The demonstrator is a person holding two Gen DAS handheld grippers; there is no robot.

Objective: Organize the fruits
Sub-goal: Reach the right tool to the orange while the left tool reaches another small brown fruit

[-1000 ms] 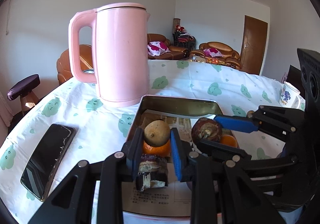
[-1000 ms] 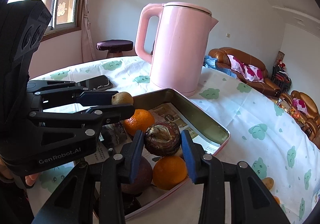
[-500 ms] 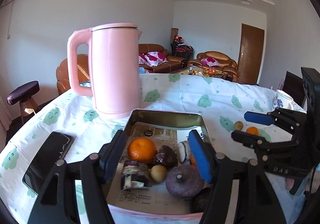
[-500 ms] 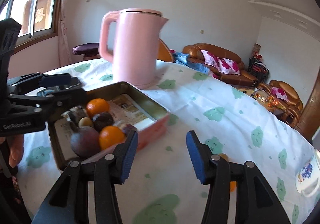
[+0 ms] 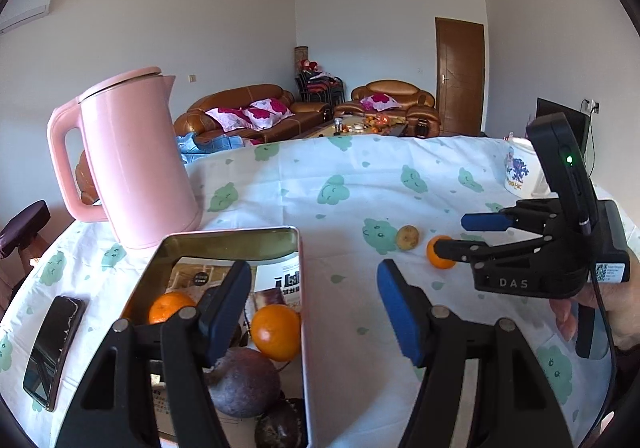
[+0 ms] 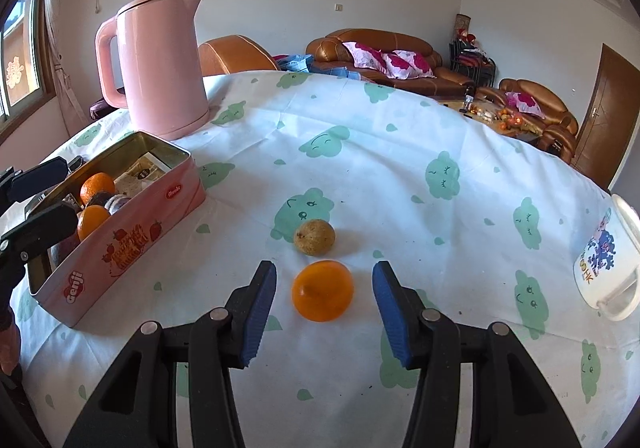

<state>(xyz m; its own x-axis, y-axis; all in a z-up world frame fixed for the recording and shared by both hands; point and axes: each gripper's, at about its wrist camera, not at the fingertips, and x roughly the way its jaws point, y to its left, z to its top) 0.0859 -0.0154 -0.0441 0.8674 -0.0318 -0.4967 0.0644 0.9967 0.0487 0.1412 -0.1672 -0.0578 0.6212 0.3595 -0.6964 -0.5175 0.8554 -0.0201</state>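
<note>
A pink tin box [image 6: 120, 244] holds oranges and dark purple fruits; it also shows in the left wrist view [image 5: 302, 328]. An orange [image 6: 322, 290] and a small brown fruit [image 6: 314, 237] lie loose on the tablecloth. My right gripper [image 6: 323, 312] is open, its pads on either side of the orange, a little short of it and not touching. My left gripper [image 5: 314, 312] is open and empty above the tin's right wall. The left wrist view shows the loose orange [image 5: 439, 252], the brown fruit [image 5: 407, 237] and the right gripper [image 5: 460, 234].
A pink kettle [image 6: 160, 63] stands behind the tin. A white mug [image 6: 608, 264] lies at the right. A black phone [image 5: 52, 348] lies left of the tin. The table edge runs along the back.
Both grippers let go of their fruit into the tin and opened. The right gripper swung right to the loose orange; the left gripper pulled back and turned right.
</note>
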